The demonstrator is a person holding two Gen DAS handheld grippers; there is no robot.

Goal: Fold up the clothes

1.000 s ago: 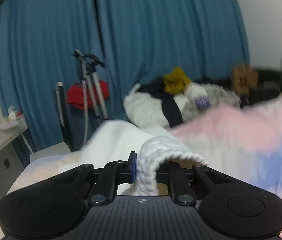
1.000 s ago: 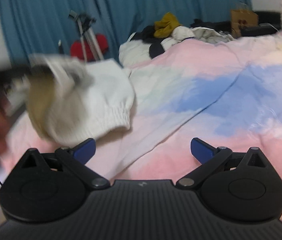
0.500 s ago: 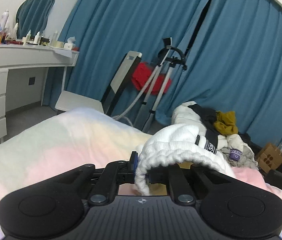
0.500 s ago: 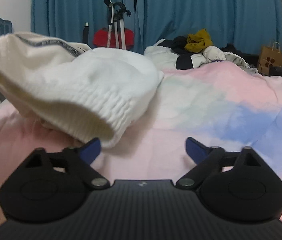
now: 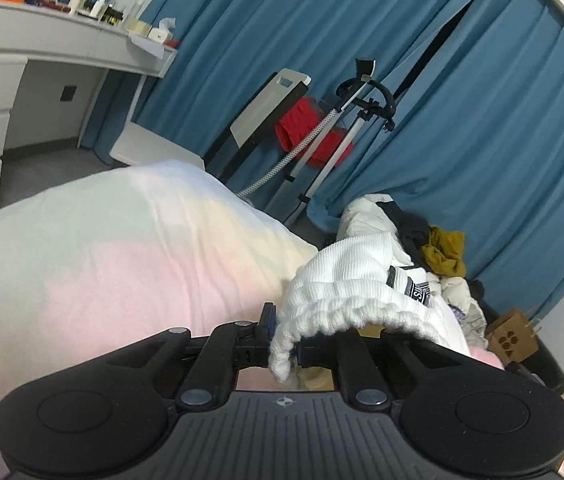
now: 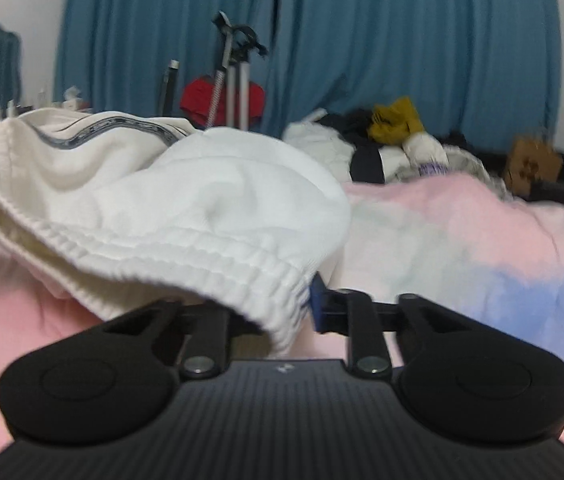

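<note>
A white ribbed garment (image 5: 346, 280) with an elastic waistband and a dark printed stripe hangs over the pastel pink, white and blue bed cover (image 5: 101, 260). My left gripper (image 5: 284, 332) is shut on one end of its waistband, and the cloth drapes over the fingers. In the right wrist view the same garment (image 6: 201, 200) stretches away to the left. My right gripper (image 6: 290, 308) is closing, with the other end of the waistband between its jaws. Its blue right pad (image 6: 316, 304) presses on the hem, and the left finger is hidden under cloth.
A pile of loose clothes (image 6: 394, 128) lies at the far end of the bed, with a brown paper bag (image 6: 530, 164) to its right. A garment steamer stand (image 5: 346, 120), a chair (image 5: 269, 108) and a white desk (image 5: 41, 40) stand before the blue curtains (image 6: 402, 40).
The right jaws went from wide open with nothing in them to closed on the waistband end. The left gripper swung left and rolled, keeping its hold; the garment now spans between both.
</note>
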